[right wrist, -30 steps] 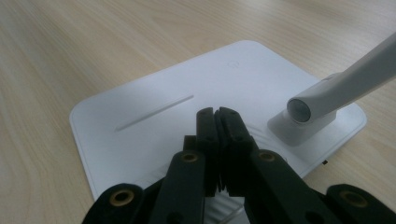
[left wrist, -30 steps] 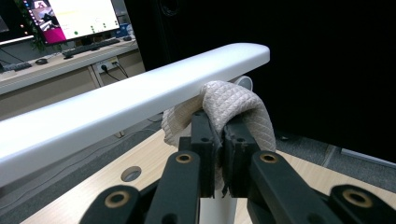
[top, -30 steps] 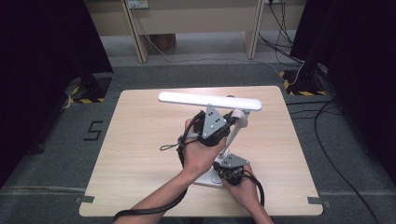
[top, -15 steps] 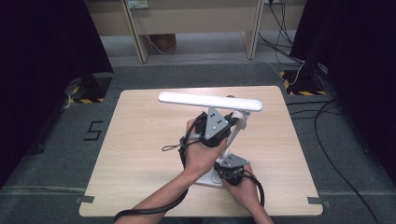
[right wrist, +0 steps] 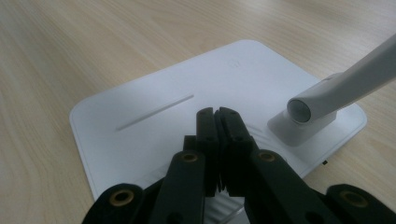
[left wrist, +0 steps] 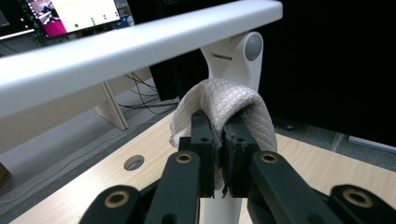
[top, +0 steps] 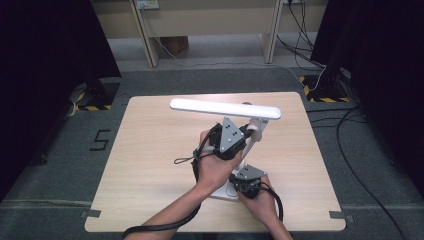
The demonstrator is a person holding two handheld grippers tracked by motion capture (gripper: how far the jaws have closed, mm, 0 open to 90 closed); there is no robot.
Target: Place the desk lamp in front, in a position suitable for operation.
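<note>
A white desk lamp stands on the wooden table [top: 150, 150], its long head bar [top: 225, 108] level above the tabletop. My left gripper [top: 241, 136] sits against the lamp's slanted arm [top: 255, 134] just under the head. In the left gripper view my left gripper [left wrist: 219, 125] is shut on a folded beige quilted cloth [left wrist: 219, 98], which lies up against the lamp's arm joint [left wrist: 238, 51]. My right gripper [top: 244, 186] is low at the lamp base [top: 222, 191]. In the right gripper view my right gripper [right wrist: 217, 112] is shut with nothing between its tips, over the flat white base [right wrist: 154, 116].
A round cable hole [left wrist: 134, 162] sits in the tabletop beyond the lamp. Both forearms enter from the bottom edge, and a black cable [top: 185, 161] trails from the left gripper. Beyond the table are desk legs [top: 142, 30] and floor cables [top: 320, 60]. A "5" [top: 100, 141] marks the floor at left.
</note>
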